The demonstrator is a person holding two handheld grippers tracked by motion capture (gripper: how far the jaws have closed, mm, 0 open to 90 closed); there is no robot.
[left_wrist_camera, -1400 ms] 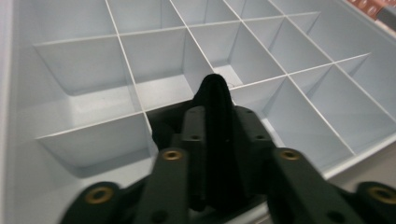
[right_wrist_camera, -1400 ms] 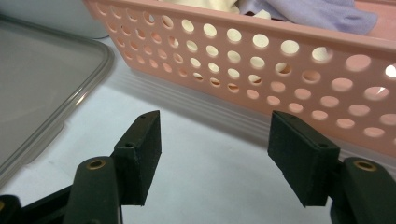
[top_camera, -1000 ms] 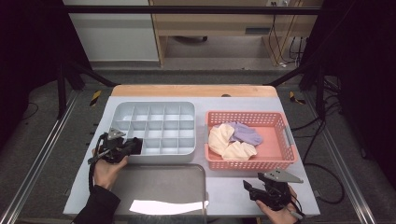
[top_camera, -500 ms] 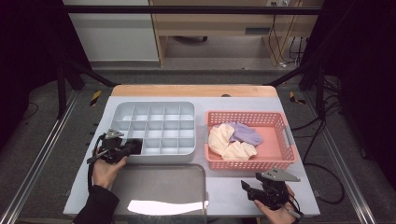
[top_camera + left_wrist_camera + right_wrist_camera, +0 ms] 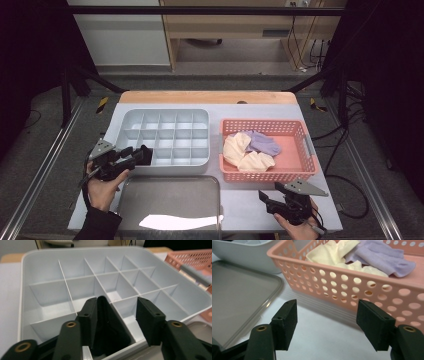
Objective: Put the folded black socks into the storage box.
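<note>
The left gripper (image 5: 117,315) is seen with its jaws just opened, and a black folded item (image 5: 107,327) lies between them, untouched, in a near-edge compartment of the grey divided organizer tray (image 5: 40,272). The right gripper (image 5: 327,322) is held open over bare table, a pink perforated basket (image 5: 352,282) ahead of its jaws.

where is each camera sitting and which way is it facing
High view: above the person's side, looking forward and down on the table; shows both hands, left gripper, right gripper.
Left gripper view: rides the left gripper, looking across the divided grey tray; its jaws have just been opening, a dark thing between them.
Right gripper view: rides the right gripper, open, facing the pink basket with cloths.
Shared: tray and basket.
</note>
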